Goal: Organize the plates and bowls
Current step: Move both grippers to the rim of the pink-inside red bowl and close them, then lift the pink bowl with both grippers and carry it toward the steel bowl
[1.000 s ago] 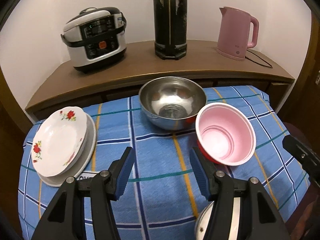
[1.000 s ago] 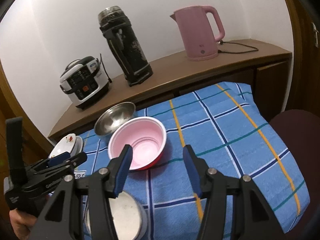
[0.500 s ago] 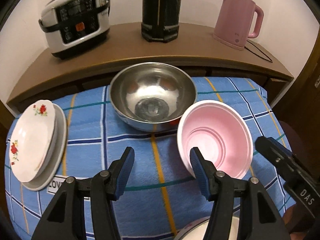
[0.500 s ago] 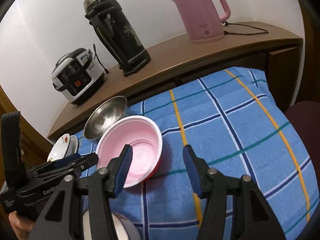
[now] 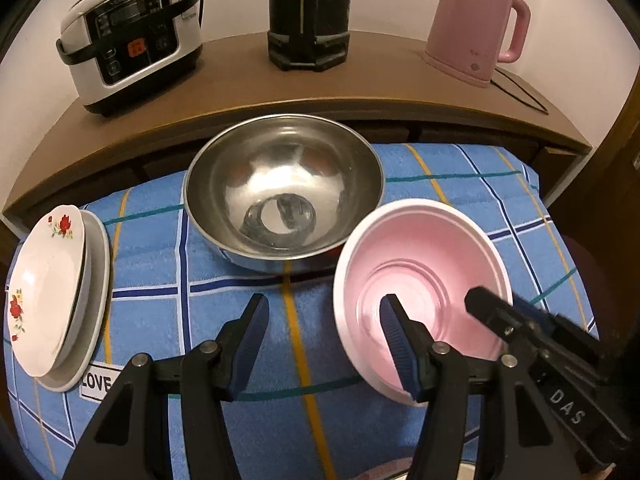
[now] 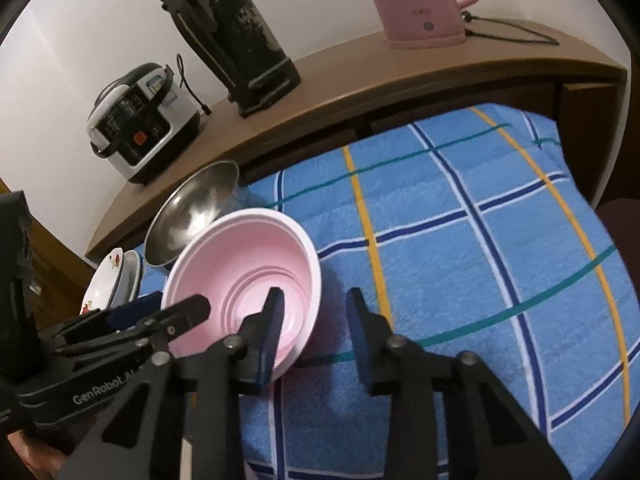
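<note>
- Across the lower two thirds of both views lies the blue plaid terry cloth with yellow, teal and navy lines, spread over a table.
- Along the top of the left wrist view runs the curved brown wooden shelf, bearing a white and black rice cooker at upper left, a tall black flask at top centre and a pink electric kettle at upper right.
- In the centre of that view sits the round stainless steel bowl, upright on the cloth.
- Just below and right of it, touching its side, stands the pink plastic bowl with a white rim.
- At the left edge of the frame rests a stack of white plates, the top one with red flowers.
- At the bottom of the left wrist view, the left gripper has its blue-padded jaws wide apart over bare cloth; its right finger overlaps the pink bowl's near rim, nothing clamped.
- At the bottom of the right wrist view, the right gripper straddles the pink bowl's right-hand rim, one finger inside, one outside; its jaws are closing, with the wall between them and a gap left on the outer side.
</note>
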{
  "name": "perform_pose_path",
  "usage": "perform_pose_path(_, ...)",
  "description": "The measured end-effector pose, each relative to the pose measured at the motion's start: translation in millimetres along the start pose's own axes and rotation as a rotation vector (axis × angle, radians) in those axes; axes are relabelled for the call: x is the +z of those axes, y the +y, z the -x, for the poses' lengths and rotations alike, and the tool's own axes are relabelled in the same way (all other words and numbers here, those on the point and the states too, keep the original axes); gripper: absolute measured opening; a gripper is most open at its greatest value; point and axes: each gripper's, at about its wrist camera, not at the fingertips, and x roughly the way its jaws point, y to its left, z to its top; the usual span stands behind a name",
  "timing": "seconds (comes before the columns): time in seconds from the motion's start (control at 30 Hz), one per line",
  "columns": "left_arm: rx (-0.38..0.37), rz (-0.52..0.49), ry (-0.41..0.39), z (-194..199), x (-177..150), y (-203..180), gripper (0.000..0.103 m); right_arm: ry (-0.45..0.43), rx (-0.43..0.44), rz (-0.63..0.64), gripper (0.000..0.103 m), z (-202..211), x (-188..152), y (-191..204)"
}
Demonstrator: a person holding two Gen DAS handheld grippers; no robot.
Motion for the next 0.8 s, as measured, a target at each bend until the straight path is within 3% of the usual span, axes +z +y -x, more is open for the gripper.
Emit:
perform_pose_path(0.13, 0.013, 0.009, -0.033, 3, 0, 3, 0.059, 0.014, 0.011, -0.005, 0.018, -4, -3, 2)
perform_pose_path(0.37, -0.015, 0.003, -0.032, 5, -3, 3, 0.029, 0.027, 0.007, -0.003, 0.011, 0, -4, 11)
perform_pose_path(0.57, -0.042, -0.017, -0.032, 11, -8, 1, 0.017, 0.028, -0.007, 0.000, 0.009, 9, -8, 20)
perform_pose_path(0.8, -0.067, -0.013, -0.045, 20, -12, 5, 0.015, 0.011, -0.015, -0.027, 0.007, 21, -9, 18)
